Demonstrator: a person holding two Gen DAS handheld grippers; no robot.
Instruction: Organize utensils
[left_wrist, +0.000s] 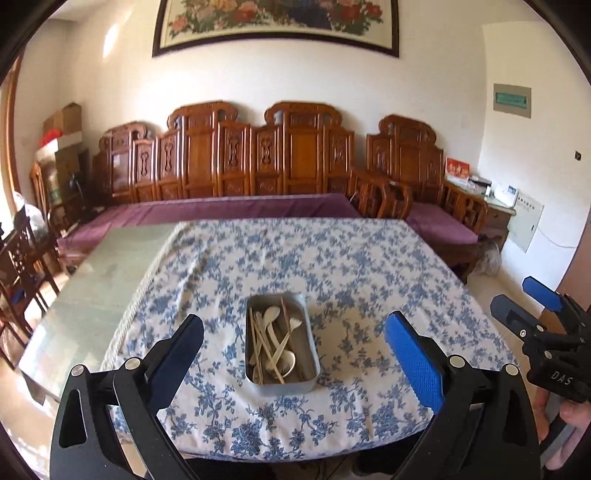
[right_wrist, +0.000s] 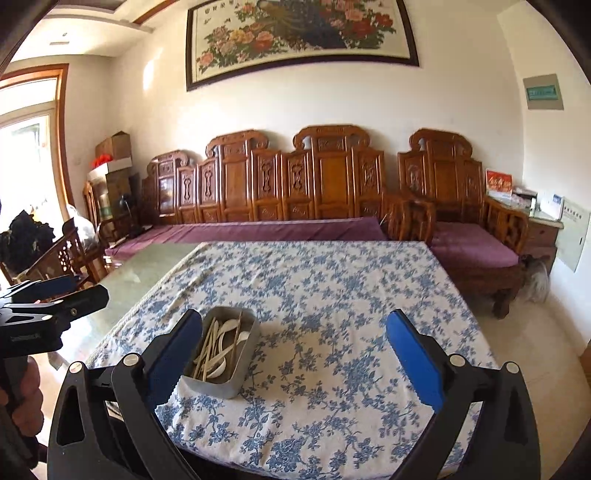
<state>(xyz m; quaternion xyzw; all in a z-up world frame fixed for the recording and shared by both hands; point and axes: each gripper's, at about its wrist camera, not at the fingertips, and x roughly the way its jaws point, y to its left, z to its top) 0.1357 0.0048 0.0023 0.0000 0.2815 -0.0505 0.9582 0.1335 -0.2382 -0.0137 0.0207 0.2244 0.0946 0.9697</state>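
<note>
Covering table, floral cloth (left_wrist: 332, 258), metal tin (left_wrist: 310, 369) of spoons, perhaps chopsticks, both claws wide, carved sofa (left_wrist: 258, 166) behind

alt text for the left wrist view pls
A rectangular metal tin holding white spoons and pale chopsticks sits on a blue-and-white floral tablecloth, framed between the open left gripper. The right gripper hovers open at far right; a carved wooden sofa stands behind.
</note>
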